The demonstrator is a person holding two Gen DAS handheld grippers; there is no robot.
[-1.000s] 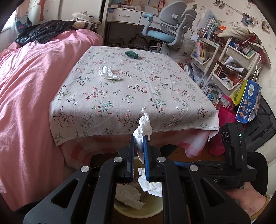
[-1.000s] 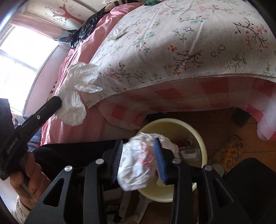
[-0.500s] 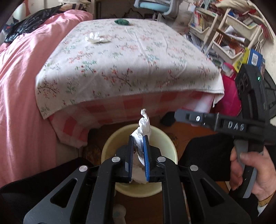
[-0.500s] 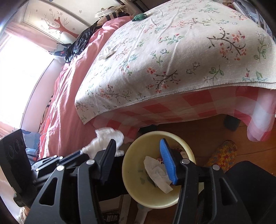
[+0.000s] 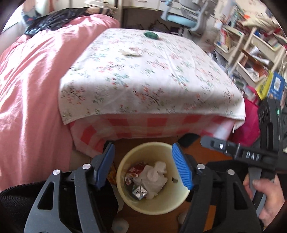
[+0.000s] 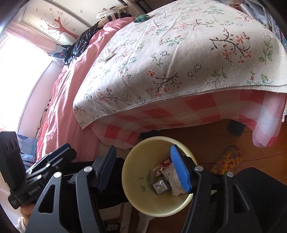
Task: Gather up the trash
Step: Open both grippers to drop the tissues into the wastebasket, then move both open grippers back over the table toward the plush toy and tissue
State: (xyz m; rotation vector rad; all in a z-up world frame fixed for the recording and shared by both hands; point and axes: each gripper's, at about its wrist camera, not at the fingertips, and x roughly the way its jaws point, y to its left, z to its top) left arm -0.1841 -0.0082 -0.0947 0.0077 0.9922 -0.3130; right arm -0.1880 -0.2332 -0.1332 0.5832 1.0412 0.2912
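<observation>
A cream waste bin (image 5: 125, 193) stands on the floor below the table's front edge; it also shows in the right wrist view (image 6: 136, 190). Crumpled white tissues (image 5: 152, 181), a red wrapper and a silver packet lie inside it. My left gripper (image 5: 145, 167) is open and empty above the bin. My right gripper (image 6: 143, 169) is open and empty above the same bin. A crumpled tissue (image 5: 130, 52) and a green wad (image 5: 151, 35) lie on the floral tablecloth at the far side.
A pink bed (image 5: 32, 75) runs along the table's left. Cluttered shelves (image 5: 251, 53) and a desk chair (image 5: 184, 16) stand at the right and back. A colourful slipper (image 6: 226, 162) lies on the wooden floor by the bin.
My left gripper opened and its tissue dropped into the bin. My right gripper let go of its white wad earlier and stays open. Both hover over the bin.
</observation>
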